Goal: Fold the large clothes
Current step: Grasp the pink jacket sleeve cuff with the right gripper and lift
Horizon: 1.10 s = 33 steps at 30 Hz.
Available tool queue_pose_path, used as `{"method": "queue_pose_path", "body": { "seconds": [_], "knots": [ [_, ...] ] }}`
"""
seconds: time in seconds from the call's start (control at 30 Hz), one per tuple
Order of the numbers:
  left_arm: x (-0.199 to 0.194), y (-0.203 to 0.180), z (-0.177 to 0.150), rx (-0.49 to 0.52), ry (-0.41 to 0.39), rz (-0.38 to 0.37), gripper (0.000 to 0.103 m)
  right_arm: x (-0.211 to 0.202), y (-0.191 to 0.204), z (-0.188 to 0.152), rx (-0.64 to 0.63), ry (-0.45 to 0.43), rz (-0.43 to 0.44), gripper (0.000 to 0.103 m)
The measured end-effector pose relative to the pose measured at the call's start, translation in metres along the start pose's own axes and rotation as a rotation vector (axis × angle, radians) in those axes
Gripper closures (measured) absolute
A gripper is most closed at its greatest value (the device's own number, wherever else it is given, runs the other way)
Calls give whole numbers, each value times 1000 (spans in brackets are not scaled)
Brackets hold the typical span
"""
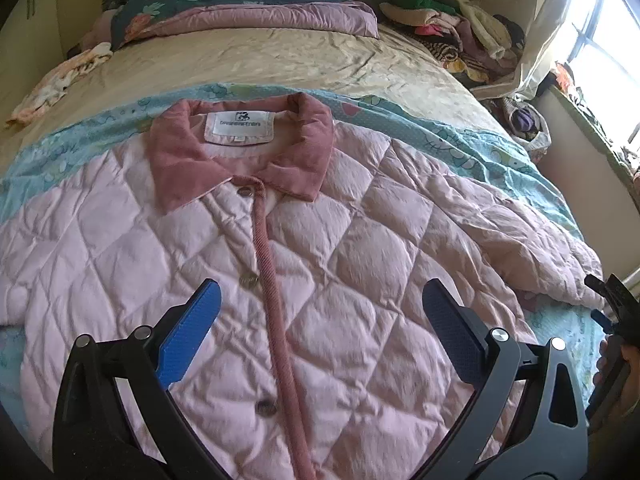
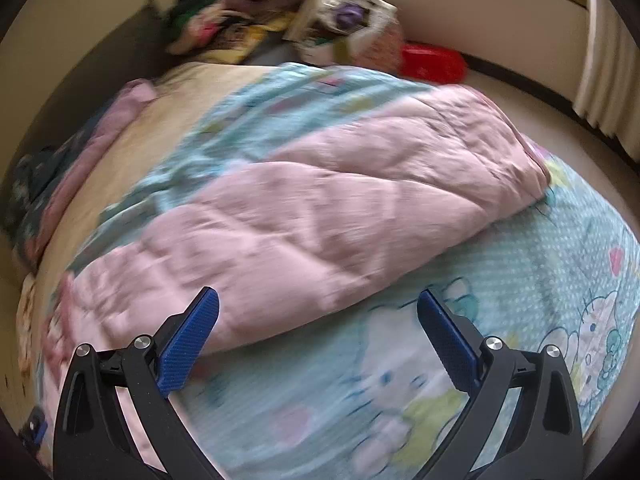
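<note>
Sunlight from a window [image 1: 600, 36] falls across a bed [image 1: 280, 60] heaped at its far end with a folded floral quilt [image 1: 224, 12] and a pile of loose clothes [image 1: 452, 28]. Spread flat over a turquoise cartoon-print sheet [image 2: 520, 280] lies a pink quilted jacket [image 1: 360, 240], front up and buttoned, its darker rose collar [image 1: 240, 156] and white neck label [image 1: 239, 127] pointing toward the headboard. One sleeve [image 2: 340, 200] stretches out to the side, its cuff near the bed's edge. The left tool [image 1: 320, 332] hovers over the jacket's lower front, blue pads spread wide on either side of the corded placket [image 1: 272, 280], gripping nothing. The right tool [image 2: 318, 336], likewise wide open and empty, hangs above the sleeve's lower edge and the bare sheet; its view is blurred.
</note>
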<state>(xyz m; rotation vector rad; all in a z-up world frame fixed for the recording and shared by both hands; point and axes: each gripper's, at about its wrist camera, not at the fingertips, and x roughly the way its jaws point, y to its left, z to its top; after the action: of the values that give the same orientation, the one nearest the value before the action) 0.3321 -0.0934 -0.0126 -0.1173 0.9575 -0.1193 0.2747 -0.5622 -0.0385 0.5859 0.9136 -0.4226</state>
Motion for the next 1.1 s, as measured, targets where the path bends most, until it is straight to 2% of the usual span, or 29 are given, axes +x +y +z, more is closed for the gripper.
{"method": "queue_pose_path", "body": {
  "seconds": [0.23,0.5,0.6,0.63,0.67,0.7,0.77,0.83,0.87,0.9,1.1],
  "knots": [
    [27,-2,17,-4,27,13,8,36,-52,24,197,6,-22,4],
    [50,-2,33,-4,26,44,8,53,-86,47,374,-32,34,4],
    [57,-2,37,-7,23,53,8,55,-95,52,426,-72,55,5],
    [58,-2,37,-8,23,56,8,55,-99,53,450,-91,68,8],
    [59,-1,38,-11,22,59,8,53,-103,54,465,-111,69,19],
    [59,0,38,-15,22,59,8,53,-106,55,472,-124,69,41],
    [57,0,38,-17,20,49,8,51,-110,59,465,-156,96,60],
    [53,0,38,-12,15,50,8,44,-106,62,432,-181,132,70],
    [50,0,38,-9,10,53,8,39,-101,63,408,-197,149,79],
    [48,0,39,-7,6,55,8,31,-93,66,368,-219,170,82],
    [23,0,44,12,-38,63,8,-23,-31,77,112,-328,223,85]
  ]
}}
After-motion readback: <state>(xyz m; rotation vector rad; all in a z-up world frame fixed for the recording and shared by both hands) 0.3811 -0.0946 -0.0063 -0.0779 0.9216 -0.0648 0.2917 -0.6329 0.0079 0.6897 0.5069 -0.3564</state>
